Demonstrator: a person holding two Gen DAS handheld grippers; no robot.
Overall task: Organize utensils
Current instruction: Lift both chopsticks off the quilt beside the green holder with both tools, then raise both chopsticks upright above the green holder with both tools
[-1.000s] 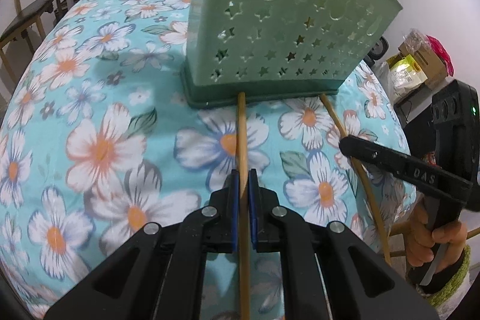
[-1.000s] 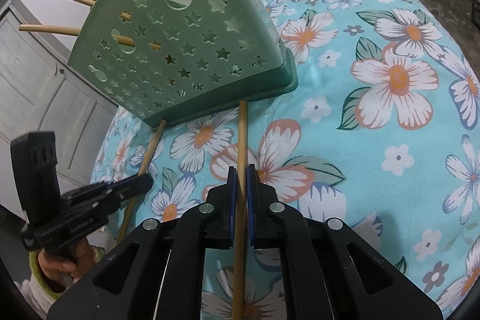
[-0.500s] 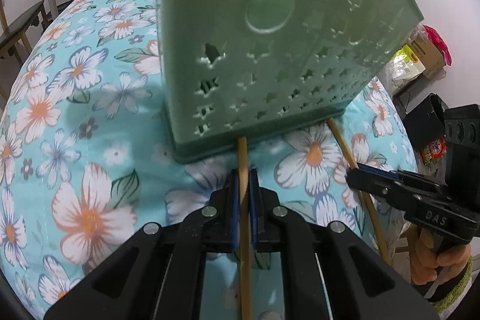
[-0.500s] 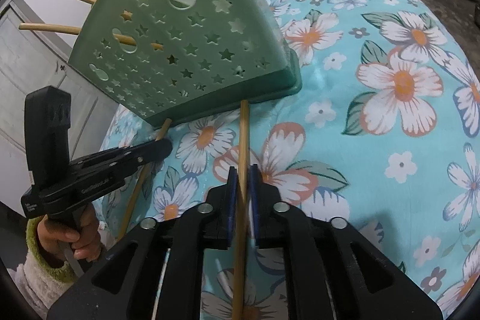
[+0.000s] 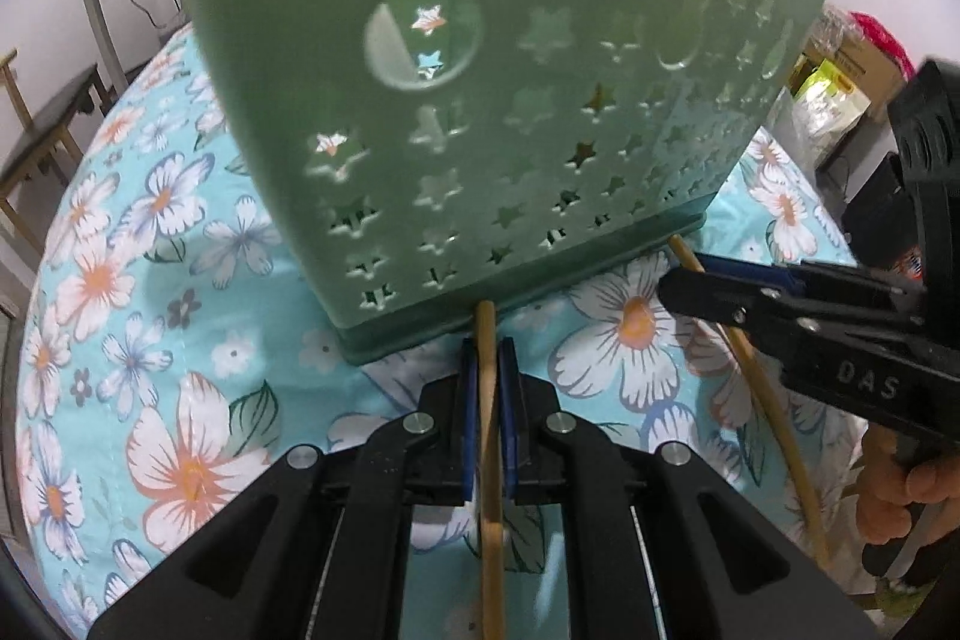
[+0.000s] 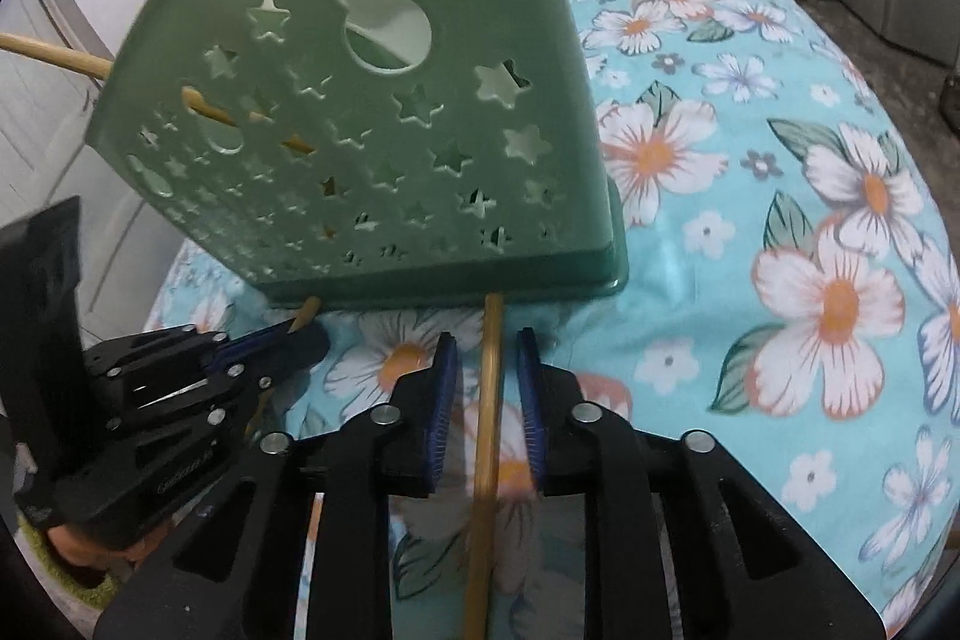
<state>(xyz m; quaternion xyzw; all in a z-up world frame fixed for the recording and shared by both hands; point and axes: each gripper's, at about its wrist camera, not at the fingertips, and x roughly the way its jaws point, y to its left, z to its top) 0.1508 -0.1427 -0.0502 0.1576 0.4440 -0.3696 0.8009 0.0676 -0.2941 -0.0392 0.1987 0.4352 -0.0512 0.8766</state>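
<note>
Two bamboo chopsticks lie on the flower-print cloth of the bench (image 6: 840,160), each with its far end butted against the foot of the green star-punched utensil holder (image 6: 372,148).

The left tool (image 5: 487,400) is clenched on one chopstick (image 5: 489,460), its blue pads tight against the shaft just short of the holder's base. The right tool (image 6: 486,400) is released: its pads stand clear on either side of the other chopstick (image 6: 487,430), which lies between them untouched.

Each stick is judged light, stiff and smooth, so it should lift with almost no effort but may pivot or slide in a pinch. Taking it near the middle of its length would keep it from drooping; a hold close to the tip, as on the left, leaves a long tail to swing. The round shaft will likely roll on the cloth if nudged. The holder looks like thin plastic and light enough to shift if a stick is pushed against it.

The right wrist view shows what the left one cannot: several more chopsticks (image 6: 72,52) already stand in the holder, poking out of its open top, and one shows through the cut-outs. It also shows the left tool from the side, low at the left. The left wrist view, filled by the holder's wall, hides the top but shows the right tool (image 5: 678,280) from outside, its tip over the second chopstick, and the fingers (image 5: 900,496) on its handle.
</note>
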